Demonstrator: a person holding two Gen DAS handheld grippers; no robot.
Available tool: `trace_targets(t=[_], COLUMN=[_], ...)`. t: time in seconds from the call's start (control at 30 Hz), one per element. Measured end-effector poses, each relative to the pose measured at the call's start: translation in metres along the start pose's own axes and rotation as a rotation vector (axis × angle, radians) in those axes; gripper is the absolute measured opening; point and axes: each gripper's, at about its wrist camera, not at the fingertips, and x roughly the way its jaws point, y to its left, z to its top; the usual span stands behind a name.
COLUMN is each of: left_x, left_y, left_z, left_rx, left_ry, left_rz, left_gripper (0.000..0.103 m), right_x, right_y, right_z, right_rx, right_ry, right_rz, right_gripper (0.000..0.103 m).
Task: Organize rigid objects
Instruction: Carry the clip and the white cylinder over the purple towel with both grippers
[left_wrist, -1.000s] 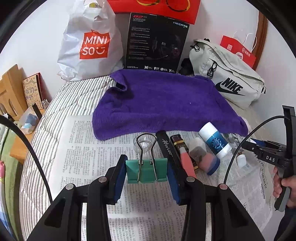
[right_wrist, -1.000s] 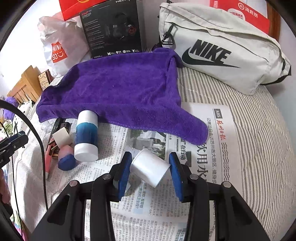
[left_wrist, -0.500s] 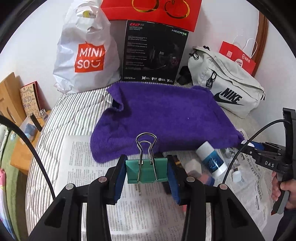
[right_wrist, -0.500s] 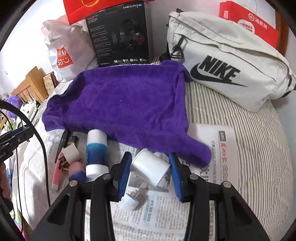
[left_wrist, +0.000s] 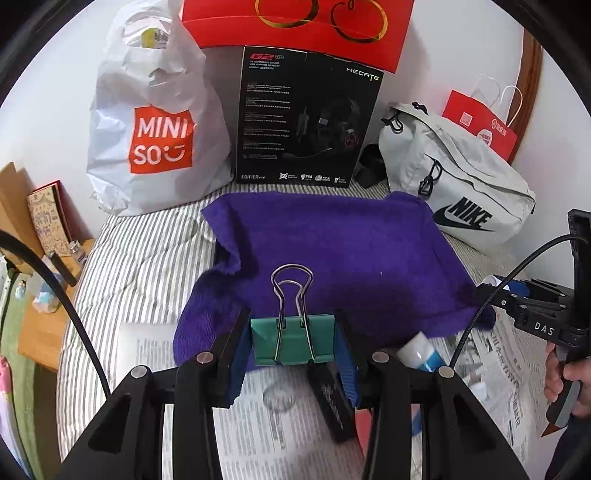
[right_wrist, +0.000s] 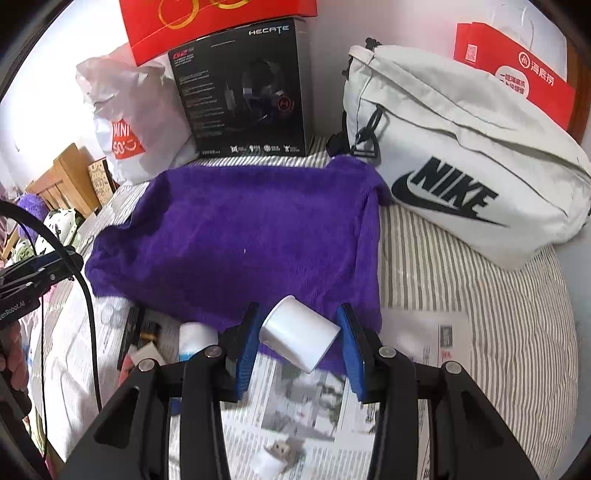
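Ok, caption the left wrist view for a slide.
Left gripper holds a green clip above the purple towel.

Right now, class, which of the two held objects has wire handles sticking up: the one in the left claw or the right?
The left claw holds it: the teal metal binder clip. The right claw grips a plain white plastic cylinder.

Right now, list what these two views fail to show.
- Left wrist view: the blue-and-white bottle is mostly hidden behind the left tool holding the green binder clip.
- Right wrist view: the small white item on the newspaper is motion-blurred; unidentifiable.
- Right wrist view: the right tool and white cylinder hide the purple towel edge.
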Motion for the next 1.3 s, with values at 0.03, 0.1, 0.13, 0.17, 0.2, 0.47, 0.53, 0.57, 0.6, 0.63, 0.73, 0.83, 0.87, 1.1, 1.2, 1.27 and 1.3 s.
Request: trace_targets(t=[0.03, 0.1, 0.13, 0.17, 0.2, 0.47, 0.53, 0.57, 0.6, 0.63, 0.73, 0.83, 0.87, 1.1, 1.2, 1.27, 1.3], left_x=[0.004, 0.012, 0.016, 0.02, 0.024, 0.063, 0.075, 0.079, 0.085, 0.089, 0.104, 0.117, 0.121, 0.15, 0.158, 0.162, 0.165], left_y=[0.0, 0.0, 0.0, 0.001, 0.001, 0.007, 0.009, 0.01, 0.011, 0.012, 0.013, 0.013, 0.013, 0.011, 0.009, 0.007, 0.006], left_z=[0.004, 0.012, 0.015, 0.018, 0.02, 0.045, 0.05, 0.051, 0.054, 0.056, 0.062, 0.067, 0.068, 0.077, 0.079, 0.079, 0.079], left_rx=[0.002, 0.008, 0.008, 0.009, 0.009, 0.009, 0.007, 0.006, 0.004, 0.003, 0.004, -0.001, -0.004, 0.014, 0.02, 0.028, 0.031], left_ry=[0.001, 0.007, 0.01, 0.013, 0.018, 0.05, 0.063, 0.064, 0.07, 0.075, 0.09, 0.099, 0.105, 0.137, 0.147, 0.158, 0.163], left_rz=[-0.001, -0.003, -0.001, -0.001, -0.003, -0.006, -0.011, -0.013, -0.014, -0.016, -0.018, -0.026, -0.03, -0.038, -0.041, -0.029, -0.024], left_gripper=[0.04, 0.04, 0.04, 0.04, 0.04, 0.04, 0.04, 0.04, 0.04, 0.04, 0.04, 0.04, 0.04, 0.04, 0.04, 0.04, 0.04], right_x=[0.002, 0.005, 0.007, 0.009, 0.012, 0.041, 0.05, 0.055, 0.059, 0.062, 0.075, 0.087, 0.092, 0.119, 0.13, 0.134, 0.135], right_y=[-0.001, -0.003, -0.004, -0.004, -0.005, -0.012, -0.012, -0.012, -0.012, -0.012, -0.011, -0.008, -0.007, -0.006, -0.006, -0.005, -0.005], right_z=[0.004, 0.01, 0.015, 0.018, 0.021, 0.041, 0.046, 0.049, 0.052, 0.053, 0.062, 0.069, 0.071, 0.081, 0.084, 0.084, 0.084], right_rx=[0.0, -0.001, -0.003, -0.004, -0.007, -0.012, -0.01, -0.008, -0.008, -0.008, -0.008, -0.014, -0.02, -0.026, -0.028, -0.032, -0.036], right_ry=[-0.003, -0.007, -0.009, -0.01, -0.012, 0.013, 0.021, 0.022, 0.023, 0.023, 0.036, 0.043, 0.044, 0.071, 0.095, 0.103, 0.106], right_rz=[0.001, -0.002, -0.002, -0.004, -0.004, -0.008, -0.011, -0.012, -0.011, -0.011, -0.005, 0.003, 0.003, 0.005, 0.003, 0.004, 0.003], right_gripper=[0.041, 0.041, 0.041, 0.041, 0.041, 0.041, 0.041, 0.041, 0.041, 0.041, 0.041, 0.041, 0.041, 0.041, 0.041, 0.041, 0.041])
